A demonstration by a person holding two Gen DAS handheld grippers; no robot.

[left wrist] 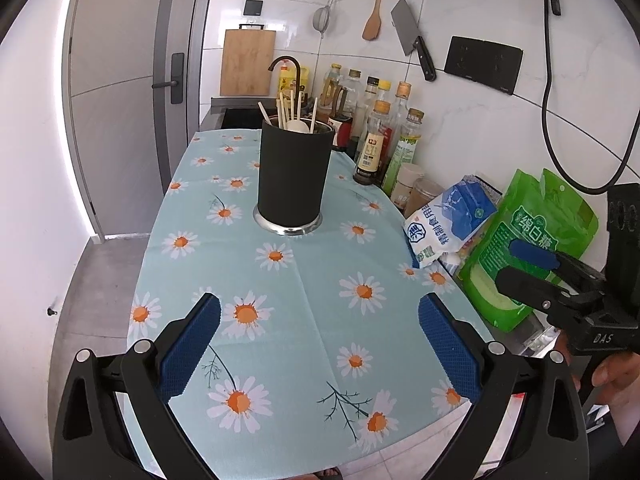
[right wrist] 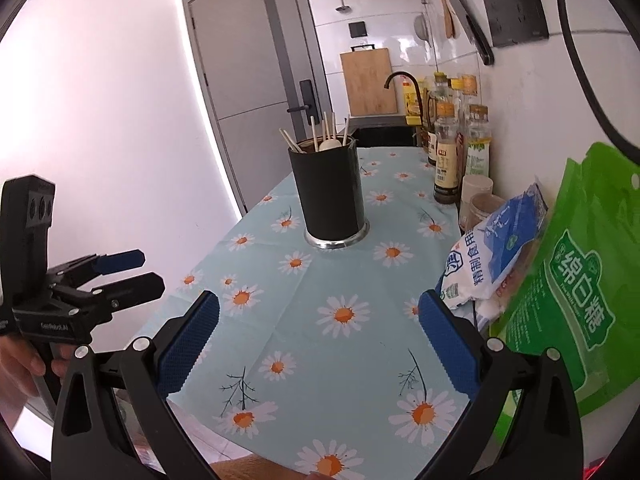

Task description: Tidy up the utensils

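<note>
- Left gripper (left wrist: pixel 320 344): jaws spread wide, nothing between them, held over the near part of the cloth (left wrist: pixel 304 288).
- Right gripper (right wrist: pixel 320 344): jaws likewise apart and empty, low over the same cloth, with a green bag (right wrist: pixel 568 300) just beside it on the right.
- Holder (left wrist: pixel 294 178): stands upright mid-cloth, well ahead of both grippers.
- Utensils: chopsticks (left wrist: pixel 285 111) and a pale spoon (left wrist: pixel 299 125) sit inside it, long axes near vertical, tips fanning slightly outward.
- Progress: no loose utensil shows on the cloth, so the sorting looks essentially finished; I see nothing left to collect.
</note>
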